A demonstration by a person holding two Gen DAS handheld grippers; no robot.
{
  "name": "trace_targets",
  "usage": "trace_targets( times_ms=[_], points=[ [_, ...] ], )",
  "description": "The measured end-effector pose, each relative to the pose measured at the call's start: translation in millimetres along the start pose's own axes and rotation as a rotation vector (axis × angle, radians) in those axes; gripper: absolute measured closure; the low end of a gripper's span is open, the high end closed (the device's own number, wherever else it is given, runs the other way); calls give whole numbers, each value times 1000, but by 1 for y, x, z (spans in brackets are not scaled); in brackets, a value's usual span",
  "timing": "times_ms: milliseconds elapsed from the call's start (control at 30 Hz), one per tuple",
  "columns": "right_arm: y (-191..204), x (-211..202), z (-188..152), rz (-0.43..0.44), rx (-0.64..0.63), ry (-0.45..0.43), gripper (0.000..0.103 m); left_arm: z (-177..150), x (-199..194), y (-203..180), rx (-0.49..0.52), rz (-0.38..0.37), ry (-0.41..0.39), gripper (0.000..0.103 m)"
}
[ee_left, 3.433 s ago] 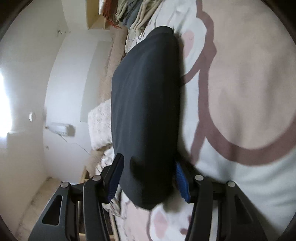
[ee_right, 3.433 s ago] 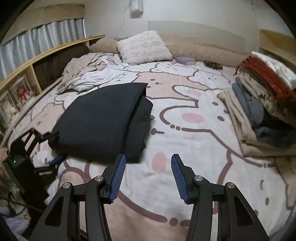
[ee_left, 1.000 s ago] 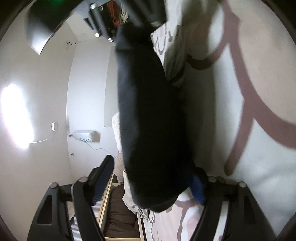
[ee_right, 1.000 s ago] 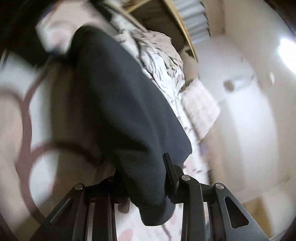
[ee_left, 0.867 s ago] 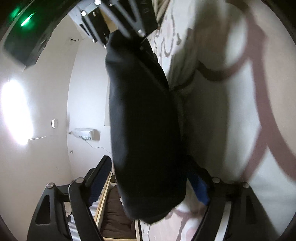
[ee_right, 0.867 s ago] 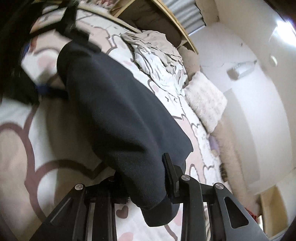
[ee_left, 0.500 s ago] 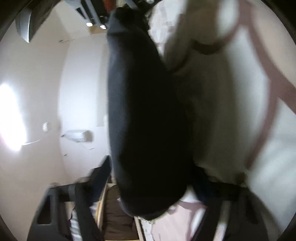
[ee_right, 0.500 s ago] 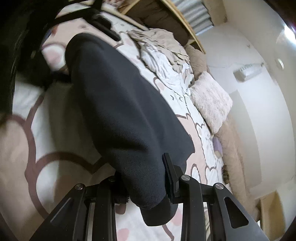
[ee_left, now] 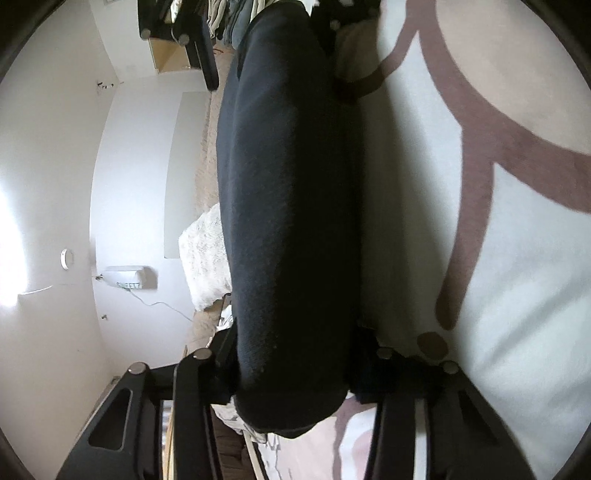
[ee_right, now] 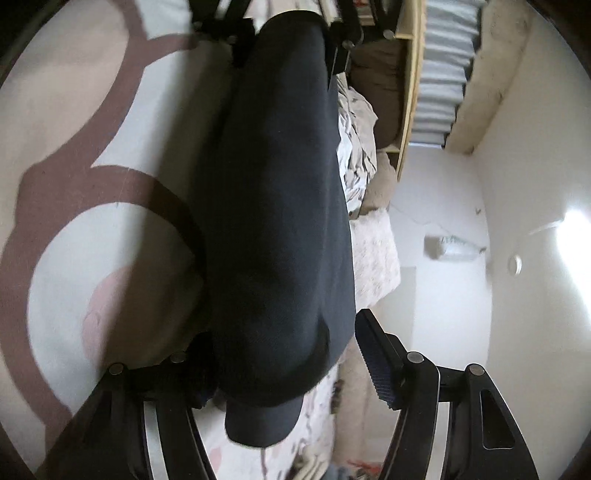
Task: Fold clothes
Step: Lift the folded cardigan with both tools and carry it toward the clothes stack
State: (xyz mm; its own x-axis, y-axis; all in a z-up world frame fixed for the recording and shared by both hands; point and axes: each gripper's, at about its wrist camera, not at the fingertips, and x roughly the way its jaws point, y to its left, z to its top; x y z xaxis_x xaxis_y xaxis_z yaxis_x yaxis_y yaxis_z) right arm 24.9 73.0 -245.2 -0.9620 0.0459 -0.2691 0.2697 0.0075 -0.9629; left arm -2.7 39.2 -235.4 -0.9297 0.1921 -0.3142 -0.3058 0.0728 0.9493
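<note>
Obs.: the black folded garment lies lengthwise between the two tools, one end in each, with its long side against the patterned bedspread. Whether its full weight is down on the bed cannot be told; both cameras are rolled sideways.

Change: half a second ago the right tongs were pinched tight on the garment's end. Now they stand apart. The blue ribbed pad is fully exposed and sits just beside the cloth with a sliver of gap. The opposite finger is buried under the fabric.

Left tongs: the garment fills the whole space between the fingers and hides both pads. Cannot tell whether they are squeezing it or only straddling it.

Reading: the right side has let go, so I judge the carry finished and the bundle being set down. The fold has held; the near end shows a rounded, layered edge in both views, with nothing trailing.

The stack of folded clothes shows at the far end in the left view, near the garment's other end. It cannot be told whether the two touch.

Next, as a judgement: free the left end, then draw both tools straight back so that the buried fingers do not drag the lower layer open.
</note>
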Motion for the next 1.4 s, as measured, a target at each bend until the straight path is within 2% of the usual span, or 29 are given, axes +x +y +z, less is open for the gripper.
trace_targets(
  times_ms=[67,100,133,200,333,433,533,633,700,833,933,1067,1167,1300,1400],
  points=[
    [2,5,-1,12,-4,2,46,1,0,2,-15,-14,-1,68],
    [4,4,-2,26,-11,-1,61,1,1,4,-28,-24,-1,71],
    [8,4,-4,27,-31,-11,70,2,1,9,-52,-43,-3,73],
    [12,0,-7,28,-65,-29,75,4,0,19,-87,-68,-12,77],
    [-6,-2,-16,28,-122,-45,80,11,-1,65,-155,-98,-41,80],
    [-44,5,-26,20,-124,-25,81,13,-1,117,-194,-66,-64,80],
    [-91,12,-40,-30,-105,34,81,28,2,178,-248,-18,-83,80],
    [-139,13,-66,-122,-108,102,81,39,7,244,-316,34,-126,80],
    [-178,10,-92,-188,-97,166,81,4,-6,274,-343,88,-172,80],
    [-244,-3,-156,-325,-102,296,81,76,-18,347,-411,166,-279,80],
    [-293,-16,-216,-417,-103,410,81,131,-26,400,-461,223,-357,80],
    [-338,-25,-288,-480,-90,529,81,200,-23,450,-511,250,-410,80],
    [-361,-23,-342,-509,-69,614,81,255,-14,478,-557,228,-421,80],
    [-376,-12,-408,-505,34,702,81,315,5,492,-586,192,-417,80],
    [-380,-2,-448,-497,122,743,81,347,20,498,-630,162,-403,80]
  ],
)
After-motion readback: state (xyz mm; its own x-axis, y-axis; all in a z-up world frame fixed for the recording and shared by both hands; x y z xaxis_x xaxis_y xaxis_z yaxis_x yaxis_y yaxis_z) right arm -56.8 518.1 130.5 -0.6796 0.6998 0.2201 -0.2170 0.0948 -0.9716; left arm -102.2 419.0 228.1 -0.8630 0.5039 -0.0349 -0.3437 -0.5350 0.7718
